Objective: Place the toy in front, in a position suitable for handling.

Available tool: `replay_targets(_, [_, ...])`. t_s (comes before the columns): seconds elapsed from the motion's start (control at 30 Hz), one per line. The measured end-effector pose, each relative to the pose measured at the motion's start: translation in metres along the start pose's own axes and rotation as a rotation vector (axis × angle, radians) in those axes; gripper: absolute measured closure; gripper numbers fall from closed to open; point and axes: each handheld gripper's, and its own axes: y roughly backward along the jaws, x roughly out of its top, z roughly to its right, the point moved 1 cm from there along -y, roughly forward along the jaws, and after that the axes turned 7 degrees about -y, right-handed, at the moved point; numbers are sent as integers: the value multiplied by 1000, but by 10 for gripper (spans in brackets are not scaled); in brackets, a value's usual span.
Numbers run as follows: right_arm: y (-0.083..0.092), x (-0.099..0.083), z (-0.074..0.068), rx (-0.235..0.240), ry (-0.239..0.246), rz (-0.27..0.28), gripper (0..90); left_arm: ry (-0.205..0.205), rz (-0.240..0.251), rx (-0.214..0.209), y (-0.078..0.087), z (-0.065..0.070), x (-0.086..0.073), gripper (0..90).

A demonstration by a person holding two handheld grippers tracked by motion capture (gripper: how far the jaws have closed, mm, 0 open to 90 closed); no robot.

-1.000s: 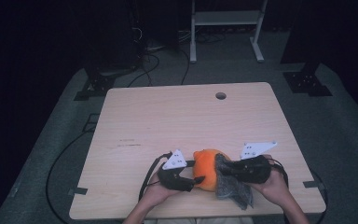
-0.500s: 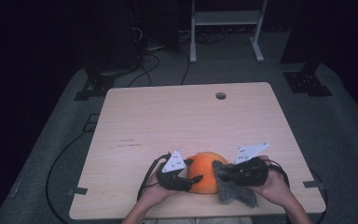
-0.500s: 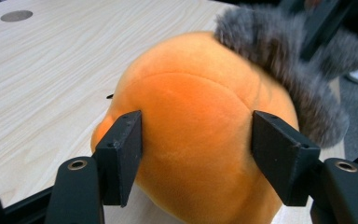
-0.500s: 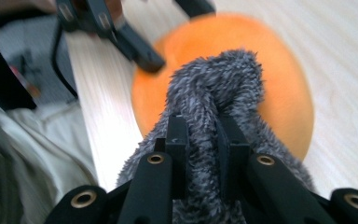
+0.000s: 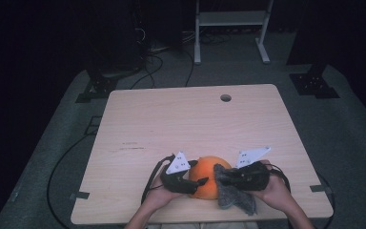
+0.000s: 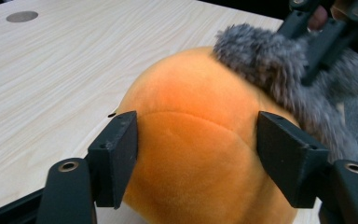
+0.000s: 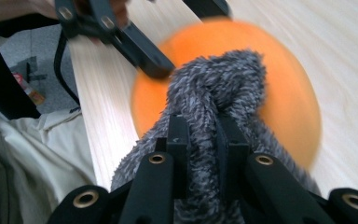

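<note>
An orange ball [image 5: 208, 177], soft and velvety, sits at the near edge of the table [image 5: 181, 124], between the two hands. It is gripped by the left gripper [image 6: 196, 163], whose jaws sit on either flank of it with the pads touching its surface. Those jaws have just been opening a little, with the ball between them, so the hold looks light rather than firm. A grey fuzzy cloth [image 7: 214, 98] is pinched by the right gripper [image 7: 200, 140], whose jaws are pressed together on a bunched fold, and the free end of the cloth is laid against the top and side of the ball. The work in hand appears to be wiping the ball with the cloth.

Several slips are possible from here. If the left jaws are spread any further, the round, plush ball may be pushed out of them by the rubbing and rolled off the near edge, which lies just beside it. If the cloth is dragged hard, the thin fold may be pulled from the right jaws. The two grippers are also close together, so a wide stroke could knock one against the other.
</note>
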Motion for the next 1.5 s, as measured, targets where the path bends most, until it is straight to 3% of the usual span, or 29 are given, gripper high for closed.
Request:
replay_targets(0.13, [9, -8, 14, 16, -68, -18, 776, 1, -2, -1, 0, 0, -1, 325])
replay_targets(0.23, [15, -1, 7, 5, -58, 43, 775, -9, 1, -3, -1, 1, -2, 330])
replay_targets(0.37, [3, 6, -2, -32, -18, 59, 770, -3, -7, -7, 2, -2, -3, 324])
replay_targets(0.53, [6, -5, 11, -40, -46, 53, 771, 46, 15, -38, 9, -9, -3, 215])
replay_targets(0.63, [10, -10, 23, -21, -104, 71, 771, 45, 11, -63, 3, -7, -5, 276])
replay_targets(0.73, [9, -10, 23, -32, -94, 65, 771, 31, 2, -52, 3, -6, -4, 325])
replay_targets(0.83, [11, -14, 29, -56, -102, 39, 770, 44, -9, -44, 4, -8, -6, 378])
replay_targets(0.93, [14, -19, 35, -82, -128, 27, 769, 57, -18, -45, 6, -12, -9, 368])
replay_targets(0.97, [16, -18, 34, -73, -134, 48, 770, 54, -14, -41, 7, -12, -8, 342])
replay_targets(1.03, [18, -14, 29, -66, -118, 75, 770, 42, 16, -16, 9, -12, -3, 242])
replay_targets(1.1, [15, -8, 22, -60, -86, 83, 769, 43, 62, -19, 9, -10, 3, 184])
replay_targets(1.13, [13, -6, 18, -41, -72, 89, 769, 30, 60, -18, 7, -8, 4, 184])
replay_targets(1.2, [7, -2, 10, -28, -34, 73, 766, -10, 2, 2, 0, -4, 3, 188])
replay_targets(1.27, [3, -3, 8, -39, -27, 59, 766, 6, 5, -6, -1, -5, -2, 229])
replay_targets(1.4, [2, -15, 20, -24, -83, 28, 766, 45, -5, -18, 2, -9, -7, 273])
replay_targets(1.5, [4, -21, 27, -18, -119, 16, 766, 42, -12, -20, 3, -10, -8, 286])
